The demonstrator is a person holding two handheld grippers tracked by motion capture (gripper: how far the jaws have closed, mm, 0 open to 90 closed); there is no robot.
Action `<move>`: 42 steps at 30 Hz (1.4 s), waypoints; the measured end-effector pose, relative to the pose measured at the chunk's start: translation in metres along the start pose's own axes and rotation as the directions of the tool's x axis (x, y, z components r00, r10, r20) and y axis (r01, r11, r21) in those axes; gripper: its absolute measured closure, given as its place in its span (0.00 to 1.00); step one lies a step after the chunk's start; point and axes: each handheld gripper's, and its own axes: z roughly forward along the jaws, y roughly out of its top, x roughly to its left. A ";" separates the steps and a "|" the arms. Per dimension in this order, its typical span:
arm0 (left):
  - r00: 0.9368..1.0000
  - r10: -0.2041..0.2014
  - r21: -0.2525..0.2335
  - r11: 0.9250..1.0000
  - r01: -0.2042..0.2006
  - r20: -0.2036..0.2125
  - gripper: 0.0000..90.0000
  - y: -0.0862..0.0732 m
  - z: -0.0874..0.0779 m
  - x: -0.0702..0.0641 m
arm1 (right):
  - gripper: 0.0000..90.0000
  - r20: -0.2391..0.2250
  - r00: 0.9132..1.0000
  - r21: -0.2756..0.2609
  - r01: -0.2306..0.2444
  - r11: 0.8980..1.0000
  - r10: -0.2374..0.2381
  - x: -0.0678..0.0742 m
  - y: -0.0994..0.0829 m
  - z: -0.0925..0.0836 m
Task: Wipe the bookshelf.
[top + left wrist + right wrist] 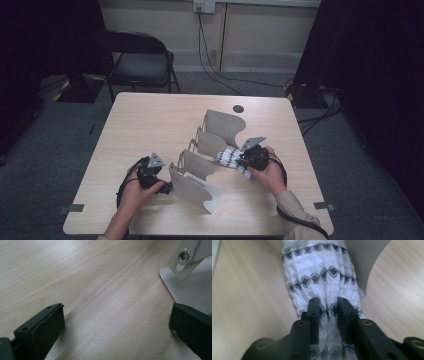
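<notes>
1. From the high view, the striped cloth (231,159) lay at the table's (150,120) middle, by the rack (200,175).
2. The left gripper (117,322) was wide open and empty, with the rack at two o'clock.
3. The right gripper (328,307) seemed to pinch the cloth at six o'clock; pulling slowly would be best.

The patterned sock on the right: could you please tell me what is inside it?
A flat grey board of the rack runs into the sock; its bare part shows beyond the cuff. The part inside is covered. The right claw has fabric between its jaws.
</notes>
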 end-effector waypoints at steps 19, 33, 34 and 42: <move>1.000 0.000 0.000 1.000 0.000 -0.001 0.00 0.000 0.000 0.000 | 0.60 0.044 0.994 -0.041 -0.098 0.994 0.099 0.002 -0.027 -0.016; 1.000 0.007 0.005 1.000 -0.007 0.005 0.00 0.000 0.000 0.000 | 0.57 0.053 0.993 -0.055 -0.103 0.993 0.106 0.000 -0.007 0.003; 1.000 0.007 0.005 1.000 -0.007 0.005 0.00 0.000 0.000 0.000 | 0.57 0.051 0.993 -0.067 -0.104 0.992 0.107 -0.001 -0.006 0.000; 1.000 0.009 0.006 1.000 -0.009 0.005 0.00 0.000 0.000 0.000 | 0.56 0.011 0.995 -0.154 -0.099 0.983 0.102 0.004 0.002 -0.027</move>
